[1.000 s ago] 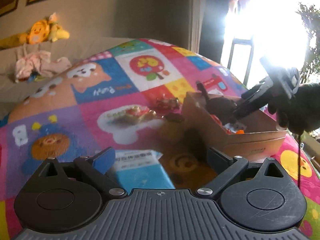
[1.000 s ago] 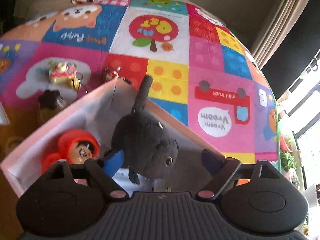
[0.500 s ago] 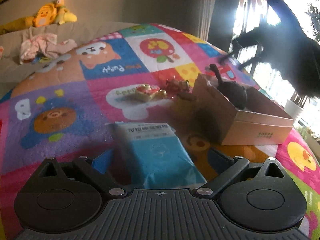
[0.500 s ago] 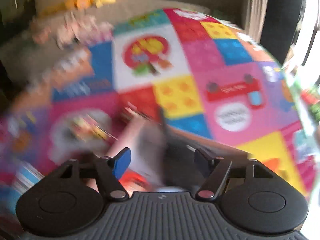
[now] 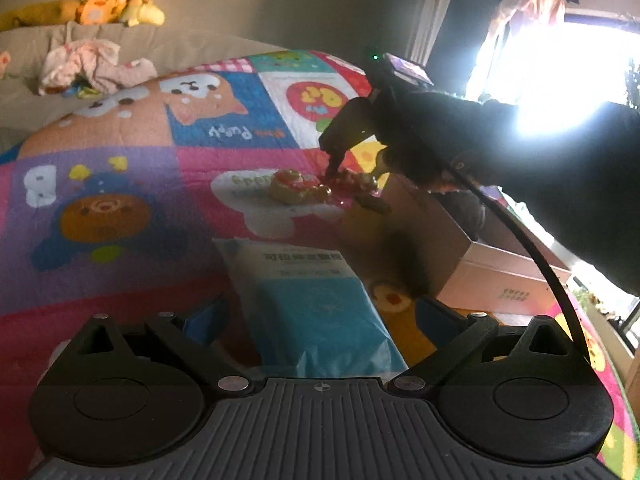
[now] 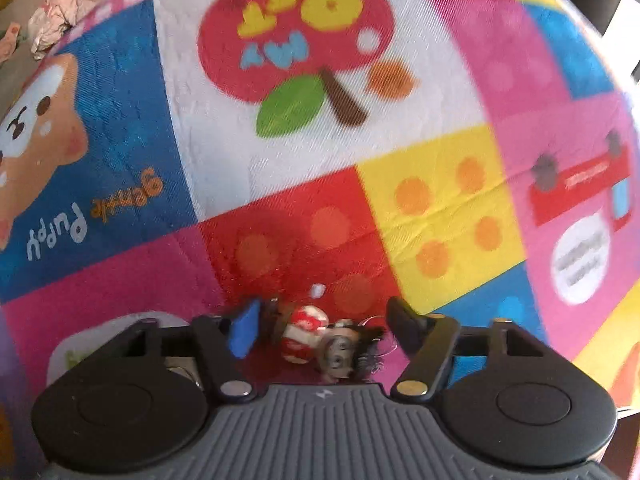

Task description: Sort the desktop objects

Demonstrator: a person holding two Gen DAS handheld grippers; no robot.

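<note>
I hold the right tool (image 6: 320, 330) spread wide around a small doll keychain (image 6: 320, 340) lying on the patchwork surface (image 6: 440, 200) beside the box (image 5: 500, 276); light, rigid, slippery, best pinched across its striped body.

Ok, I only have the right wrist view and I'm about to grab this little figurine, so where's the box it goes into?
Observer: The cardboard box sits just right of the figurine keychain, with its top open.
Operator: Anything close by that I could bump?
Observer: A gold-and-red trinket lies just left of the figurine.
Operator: And the left gripper?
Observer: The left gripper is open, with its fingers on either side of a blue packet.
</note>
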